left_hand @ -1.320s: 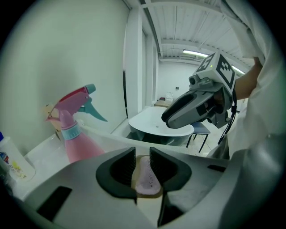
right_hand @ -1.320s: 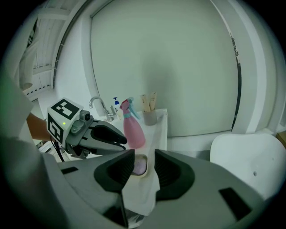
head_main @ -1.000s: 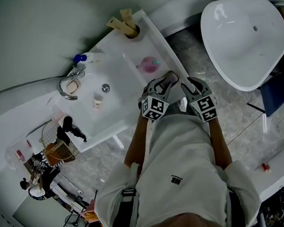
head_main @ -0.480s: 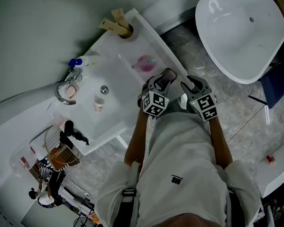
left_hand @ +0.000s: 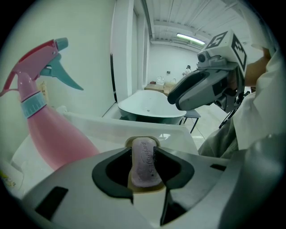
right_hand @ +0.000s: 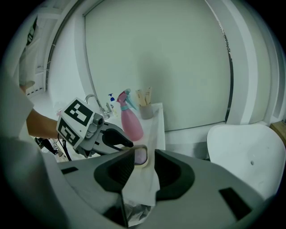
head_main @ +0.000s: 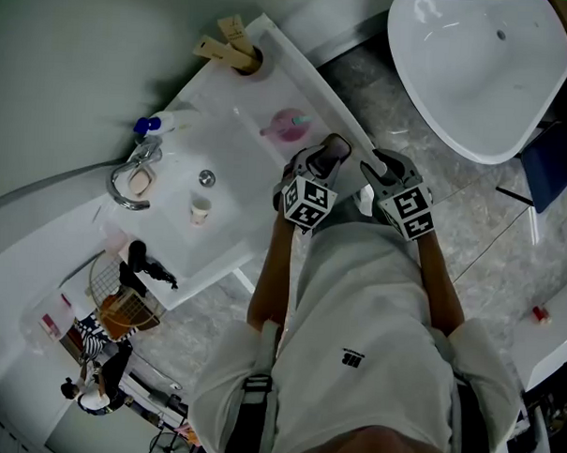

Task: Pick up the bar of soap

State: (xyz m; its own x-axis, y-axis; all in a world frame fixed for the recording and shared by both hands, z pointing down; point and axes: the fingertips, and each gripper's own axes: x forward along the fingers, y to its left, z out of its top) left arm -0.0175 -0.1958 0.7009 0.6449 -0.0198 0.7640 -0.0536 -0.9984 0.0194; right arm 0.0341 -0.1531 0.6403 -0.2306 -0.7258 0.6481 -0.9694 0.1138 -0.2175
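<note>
The bar of soap (left_hand: 144, 163) is pale purple and lies in a cream soap dish (left_hand: 143, 138) on the white counter's (head_main: 327, 91) near rim. My left gripper (left_hand: 144, 156) has a jaw pressed against each side of the bar, shut on it. In the head view the left gripper (head_main: 334, 150) reaches over that rim. The right gripper (head_main: 378, 163) hovers just beside it, off the counter's end. Its jaws (right_hand: 144, 163) stand apart with nothing between them, and the soap (right_hand: 140, 155) shows ahead of them.
A pink spray bottle (head_main: 290, 127) stands on the counter right behind the dish. Further left are the sink basin (head_main: 172, 202), its faucet (head_main: 126, 181) and a cup of sticks (head_main: 244, 55). A white bathtub (head_main: 477, 79) stands to the right on the marble floor.
The head view has drifted, so the counter sits slightly further left. Both grippers stay side by side at the counter's rim with hardly any movement.
</note>
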